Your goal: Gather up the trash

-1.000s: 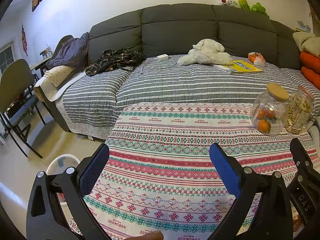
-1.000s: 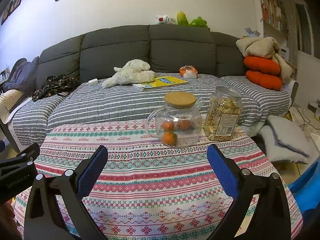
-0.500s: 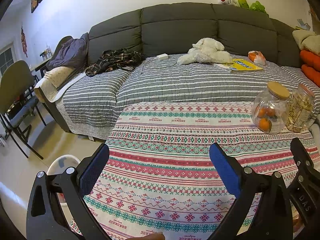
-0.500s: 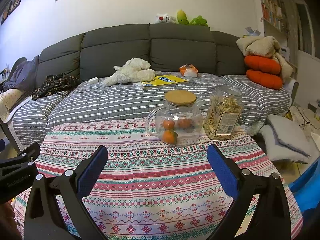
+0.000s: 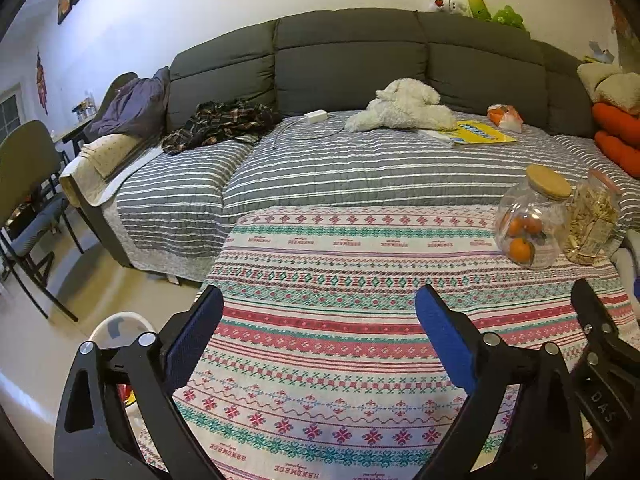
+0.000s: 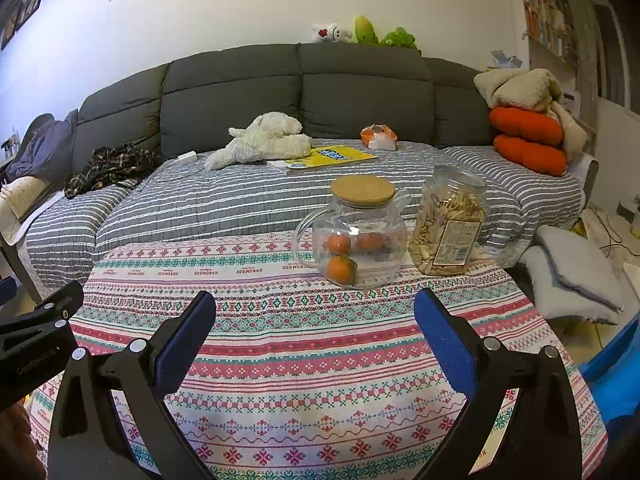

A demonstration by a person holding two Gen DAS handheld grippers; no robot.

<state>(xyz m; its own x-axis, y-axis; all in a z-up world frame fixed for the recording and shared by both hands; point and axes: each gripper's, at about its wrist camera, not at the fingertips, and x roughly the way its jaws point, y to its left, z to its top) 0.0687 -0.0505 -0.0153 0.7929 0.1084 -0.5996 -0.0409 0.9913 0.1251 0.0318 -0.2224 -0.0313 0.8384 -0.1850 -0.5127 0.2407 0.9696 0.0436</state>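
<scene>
My left gripper (image 5: 318, 308) is open and empty above the patterned tablecloth (image 5: 340, 344). My right gripper (image 6: 314, 312) is open and empty over the same cloth (image 6: 304, 352). A white bin (image 5: 116, 330) with some red and yellow bits in it stands on the floor by the table's left edge. An orange and white wrapper (image 6: 378, 137) lies on the sofa, also in the left wrist view (image 5: 505, 115). No loose trash shows on the table.
A glass jug of oranges (image 6: 356, 236) and a jar of snacks (image 6: 450, 222) stand at the table's far right. The striped sofa (image 6: 240, 196) holds a plush toy (image 6: 264, 138), a yellow book (image 6: 332, 157) and clothes (image 5: 220, 120). A chair (image 5: 28, 184) stands left.
Both grippers have drawn back and risen slightly; the jug and jar sit a little lower and farther in view. Both stay open and empty.
</scene>
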